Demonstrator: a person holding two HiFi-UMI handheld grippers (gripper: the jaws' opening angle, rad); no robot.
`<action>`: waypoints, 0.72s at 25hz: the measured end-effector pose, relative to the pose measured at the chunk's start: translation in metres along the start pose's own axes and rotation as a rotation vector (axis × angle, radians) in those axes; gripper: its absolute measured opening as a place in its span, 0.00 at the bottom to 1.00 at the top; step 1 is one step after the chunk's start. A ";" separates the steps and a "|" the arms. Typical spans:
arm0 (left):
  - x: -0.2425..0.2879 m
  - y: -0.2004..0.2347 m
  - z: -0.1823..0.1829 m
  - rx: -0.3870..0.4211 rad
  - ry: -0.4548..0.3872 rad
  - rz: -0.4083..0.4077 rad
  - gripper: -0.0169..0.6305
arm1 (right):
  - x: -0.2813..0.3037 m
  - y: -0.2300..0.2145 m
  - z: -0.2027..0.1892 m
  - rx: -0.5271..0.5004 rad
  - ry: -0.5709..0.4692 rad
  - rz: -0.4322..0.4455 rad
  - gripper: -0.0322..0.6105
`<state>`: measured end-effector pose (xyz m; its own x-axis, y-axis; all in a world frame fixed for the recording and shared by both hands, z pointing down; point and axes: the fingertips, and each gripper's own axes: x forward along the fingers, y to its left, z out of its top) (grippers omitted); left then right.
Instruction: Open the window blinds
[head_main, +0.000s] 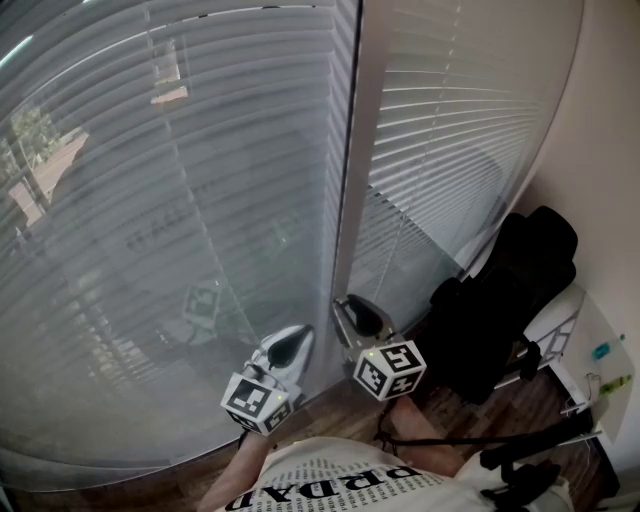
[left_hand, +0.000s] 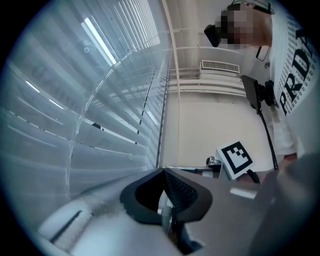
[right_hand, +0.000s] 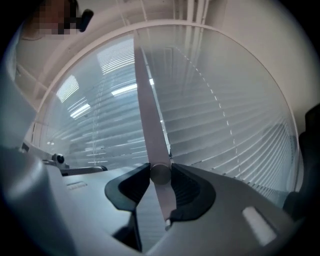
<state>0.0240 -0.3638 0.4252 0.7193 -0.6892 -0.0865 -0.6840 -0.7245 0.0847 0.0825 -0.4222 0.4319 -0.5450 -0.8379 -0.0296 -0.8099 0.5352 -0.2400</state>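
My right gripper (right_hand: 160, 173) pinches the grey tilt wand (right_hand: 148, 115): the round rod sits between the two pads and touches both. In the head view this gripper (head_main: 362, 318) stands low, just in front of the frame post (head_main: 350, 150) that divides the two panes. My left gripper (left_hand: 163, 171) has its jaws pressed together at the tips, and it is just beside the right one. The window blinds (head_main: 180, 200) hang down over both panes, and on the right pane the slats look nearly shut.
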 end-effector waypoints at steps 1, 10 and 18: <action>0.000 0.001 0.000 0.000 -0.001 0.003 0.01 | 0.000 0.001 0.002 -0.059 0.006 0.002 0.27; 0.000 -0.003 0.000 -0.001 0.003 -0.004 0.01 | 0.002 0.013 -0.002 -0.566 0.113 0.005 0.28; -0.001 -0.004 0.000 -0.003 0.005 -0.002 0.01 | 0.006 0.015 -0.001 -0.706 0.103 -0.020 0.27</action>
<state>0.0262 -0.3604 0.4252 0.7215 -0.6876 -0.0814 -0.6821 -0.7261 0.0874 0.0666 -0.4189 0.4294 -0.5177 -0.8528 0.0683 -0.7482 0.4900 0.4474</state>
